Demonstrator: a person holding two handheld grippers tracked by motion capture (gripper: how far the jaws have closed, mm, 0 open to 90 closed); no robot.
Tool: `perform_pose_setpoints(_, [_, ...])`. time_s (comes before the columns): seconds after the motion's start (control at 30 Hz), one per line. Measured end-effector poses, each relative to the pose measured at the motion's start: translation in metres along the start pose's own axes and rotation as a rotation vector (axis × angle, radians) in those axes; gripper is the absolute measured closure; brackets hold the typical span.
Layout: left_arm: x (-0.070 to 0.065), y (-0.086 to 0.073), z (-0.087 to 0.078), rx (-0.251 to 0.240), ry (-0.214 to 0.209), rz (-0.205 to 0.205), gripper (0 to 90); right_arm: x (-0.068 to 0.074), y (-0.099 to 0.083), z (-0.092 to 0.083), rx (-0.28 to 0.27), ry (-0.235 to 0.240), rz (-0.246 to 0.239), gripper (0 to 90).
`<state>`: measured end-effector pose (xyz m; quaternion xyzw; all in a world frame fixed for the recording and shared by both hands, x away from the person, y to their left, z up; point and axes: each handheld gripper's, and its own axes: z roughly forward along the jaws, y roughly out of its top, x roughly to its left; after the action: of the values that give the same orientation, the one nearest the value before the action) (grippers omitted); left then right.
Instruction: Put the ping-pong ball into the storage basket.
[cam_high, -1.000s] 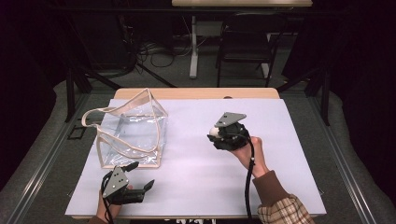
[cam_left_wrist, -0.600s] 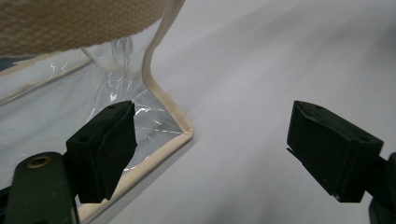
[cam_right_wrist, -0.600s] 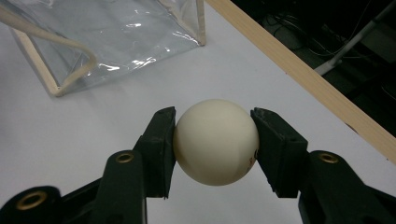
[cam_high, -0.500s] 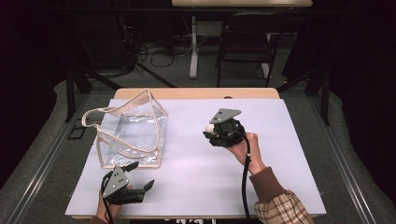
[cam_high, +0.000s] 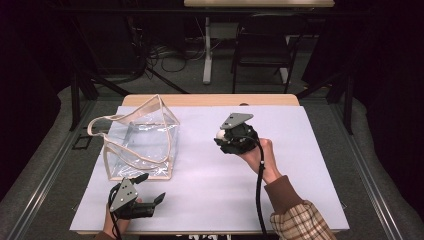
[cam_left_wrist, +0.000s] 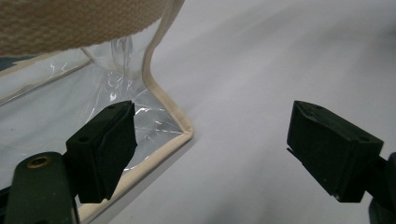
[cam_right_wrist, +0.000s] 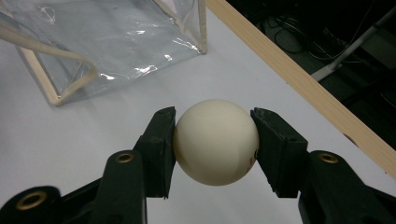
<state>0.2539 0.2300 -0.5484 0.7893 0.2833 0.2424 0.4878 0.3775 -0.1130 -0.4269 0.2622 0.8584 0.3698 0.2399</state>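
Note:
A cream-white ball (cam_right_wrist: 215, 141) sits clamped between the two black jaws of my right gripper (cam_right_wrist: 214, 140), which is shut on it. In the high view that gripper (cam_high: 225, 137) hovers over the middle of the white table cover, the ball (cam_high: 220, 134) peeking out at its left. A clear plastic bag (cam_high: 140, 142) with beige trim and handles stands at the left of the table; the same bag (cam_right_wrist: 107, 42) lies ahead of the ball. My left gripper (cam_high: 150, 189) rests near the front edge, open, its jaws (cam_left_wrist: 212, 149) spread beside the bag's corner (cam_left_wrist: 184, 133) with nothing between them.
The white cover (cam_high: 280, 200) spans most of the table, with a wooden edge (cam_high: 210, 100) at the back. Beyond it are a dark floor, cables and chair legs (cam_high: 260, 65). A plaid sleeve (cam_high: 300, 222) enters at the bottom right.
My right gripper with the ball has shifted slightly left and toward the back of the table. The left gripper and the bag have stayed put.

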Motion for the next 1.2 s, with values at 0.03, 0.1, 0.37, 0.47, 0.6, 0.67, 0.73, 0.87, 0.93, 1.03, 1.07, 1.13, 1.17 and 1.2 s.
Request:
perform_pose_setpoints(0.03, [0.000, 0.000, 0.000, -0.001, 0.000, 0.001, 15.9, 0.000, 0.001, 0.000, 0.002, -0.001, 0.000, 50.9])
perform_pose_setpoints(0.1, [0.000, 0.000, 0.000, 0.000, 0.001, 0.002, 15.9, 0.000, 0.003, 0.000, 0.000, -0.001, 0.000, 50.9])
perform_pose_setpoints(0.37, [0.000, 0.000, 0.000, 0.000, 0.003, 0.002, 16.0, 0.000, 0.010, 0.002, -0.001, -0.001, -0.010, 50.9])
perform_pose_setpoints(0.47, [0.000, 0.000, 0.000, 0.000, 0.002, 0.003, 16.0, 0.001, 0.013, 0.003, 0.000, -0.004, -0.014, 50.9])
perform_pose_setpoints(0.6, [0.000, 0.000, 0.000, -0.002, 0.001, 0.003, 16.0, 0.002, 0.016, 0.005, 0.002, -0.003, -0.019, 50.9])
perform_pose_setpoints(0.67, [0.000, 0.000, -0.001, -0.002, 0.000, 0.004, 15.9, 0.002, 0.018, 0.005, 0.004, -0.003, -0.021, 50.9])
perform_pose_setpoints(0.73, [0.000, 0.000, 0.000, -0.001, 0.001, 0.003, 15.9, 0.002, 0.020, 0.005, 0.003, -0.005, -0.023, 50.9])
perform_pose_setpoints(0.87, [0.000, 0.000, 0.000, -0.002, 0.001, 0.004, 15.9, 0.002, 0.024, 0.005, 0.001, -0.004, -0.025, 50.9])
perform_pose_setpoints(0.93, [0.000, 0.000, 0.000, -0.001, 0.001, 0.004, 16.0, 0.002, 0.026, 0.006, 0.000, -0.004, -0.028, 50.9])
perform_pose_setpoints(1.03, [0.000, 0.000, 0.000, -0.001, 0.002, 0.004, 16.0, 0.004, 0.029, 0.007, 0.000, -0.005, -0.033, 50.9])
perform_pose_setpoints(1.07, [0.000, 0.000, 0.000, -0.002, 0.001, 0.003, 16.0, 0.004, 0.030, 0.007, -0.001, -0.004, -0.036, 50.9])
perform_pose_setpoints(1.13, [0.000, 0.000, 0.000, -0.001, 0.001, 0.004, 15.9, 0.005, 0.032, 0.008, -0.001, -0.004, -0.038, 50.9])
perform_pose_setpoints(1.17, [0.000, 0.000, 0.000, -0.001, 0.001, 0.003, 15.9, 0.005, 0.033, 0.008, -0.001, -0.004, -0.042, 50.9])
perform_pose_setpoints(1.2, [0.000, 0.000, 0.000, -0.001, 0.001, 0.003, 15.9, 0.006, 0.034, 0.008, 0.002, -0.004, -0.048, 51.0])
